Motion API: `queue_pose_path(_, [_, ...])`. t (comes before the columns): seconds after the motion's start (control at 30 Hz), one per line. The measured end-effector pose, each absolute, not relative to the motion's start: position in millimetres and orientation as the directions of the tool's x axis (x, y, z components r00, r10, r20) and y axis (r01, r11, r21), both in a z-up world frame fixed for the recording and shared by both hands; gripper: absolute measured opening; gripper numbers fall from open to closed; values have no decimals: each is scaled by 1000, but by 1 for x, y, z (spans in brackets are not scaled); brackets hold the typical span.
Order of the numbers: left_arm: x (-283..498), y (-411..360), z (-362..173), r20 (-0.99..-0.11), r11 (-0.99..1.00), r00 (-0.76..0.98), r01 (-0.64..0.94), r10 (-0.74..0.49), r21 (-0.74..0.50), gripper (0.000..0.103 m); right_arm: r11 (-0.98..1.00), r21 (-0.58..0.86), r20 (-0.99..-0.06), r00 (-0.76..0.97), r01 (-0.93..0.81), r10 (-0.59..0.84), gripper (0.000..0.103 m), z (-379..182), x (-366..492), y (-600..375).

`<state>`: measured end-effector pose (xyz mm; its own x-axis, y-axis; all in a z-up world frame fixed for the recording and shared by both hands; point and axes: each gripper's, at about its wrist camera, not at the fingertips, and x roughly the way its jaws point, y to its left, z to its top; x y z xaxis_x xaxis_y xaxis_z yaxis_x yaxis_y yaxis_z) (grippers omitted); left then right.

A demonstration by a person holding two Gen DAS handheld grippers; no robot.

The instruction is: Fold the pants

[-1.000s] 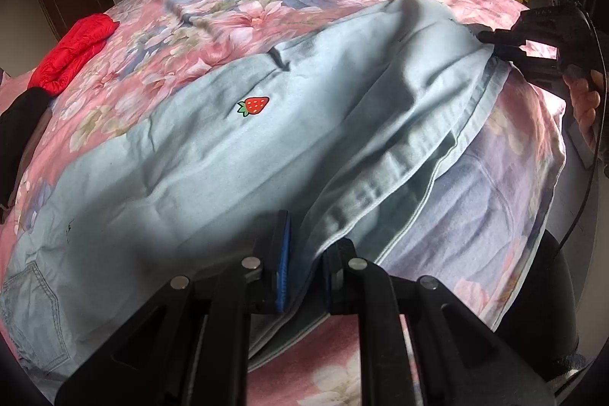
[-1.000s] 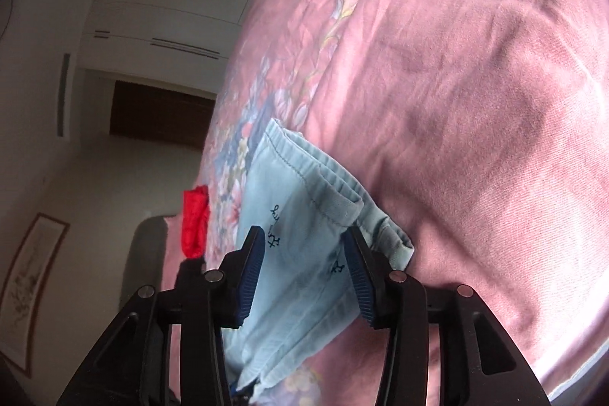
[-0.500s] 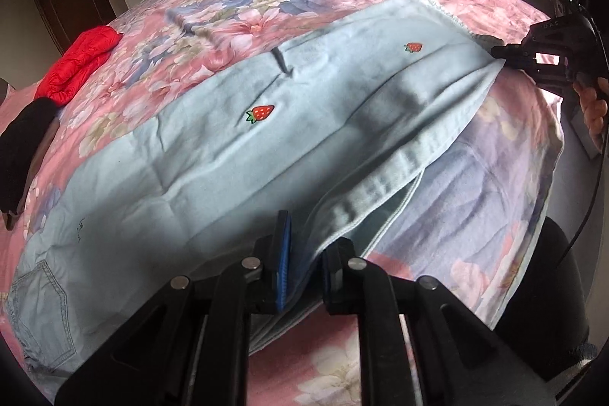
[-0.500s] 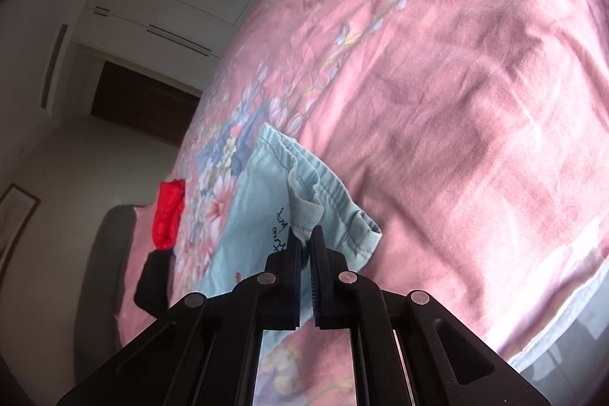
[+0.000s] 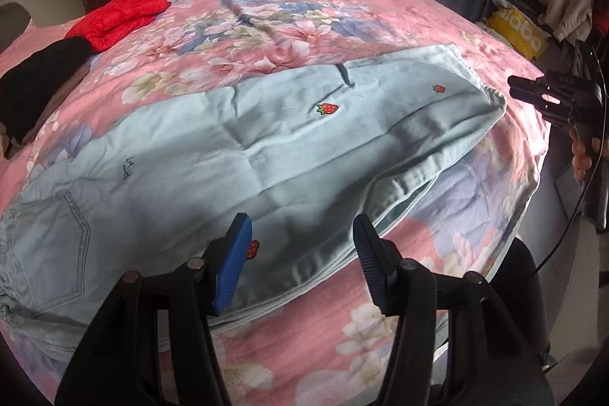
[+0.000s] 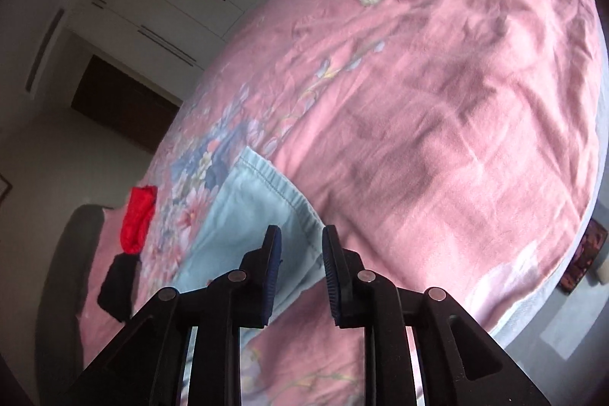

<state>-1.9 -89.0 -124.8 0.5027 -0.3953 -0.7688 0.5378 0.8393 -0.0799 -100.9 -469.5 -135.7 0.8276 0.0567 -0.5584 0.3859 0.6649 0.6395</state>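
Pants (image 5: 243, 155) folded lengthwise on pink floral bedspread (image 5: 289, 6), left gripper (image 5: 302, 253) just spread above the fold, right gripper (image 6: 300, 269) just parted off the hem, red jacket (image 5: 118, 16) and black garment (image 5: 38, 82) beyond.

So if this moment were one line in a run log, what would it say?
step: leg fold laid | pants: flat on bed | left gripper: just opened, empty | right gripper: just opened, empty
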Motion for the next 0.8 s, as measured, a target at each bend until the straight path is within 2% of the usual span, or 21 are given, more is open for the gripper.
queue_pose_path(0.2, [15,-39,-128,-770,931,561,348,-302,-112,55,884,462,-573,785,74,234,21,-113,-59,-372])
queue_pose_path(0.4, [21,13,-144,-799,983,586,181,-140,-39,54,939,276,-637,692,-205,339,21,-117,-32,-266])
queue_pose_path(0.47, [22,34,-150,-810,989,572,135,-128,-61,53,933,223,-667,654,-281,356,21,-125,-30,-244])
queue_pose_path(0.6, [8,67,-148,-793,992,595,88,-127,-92,52,938,127,-832,480,-322,278,21,-157,-26,-226])
queue_pose_path(0.8, [-9,110,-121,-722,967,667,-8,-184,-254,53,928,167,-840,444,-334,311,21,-146,-47,-241])
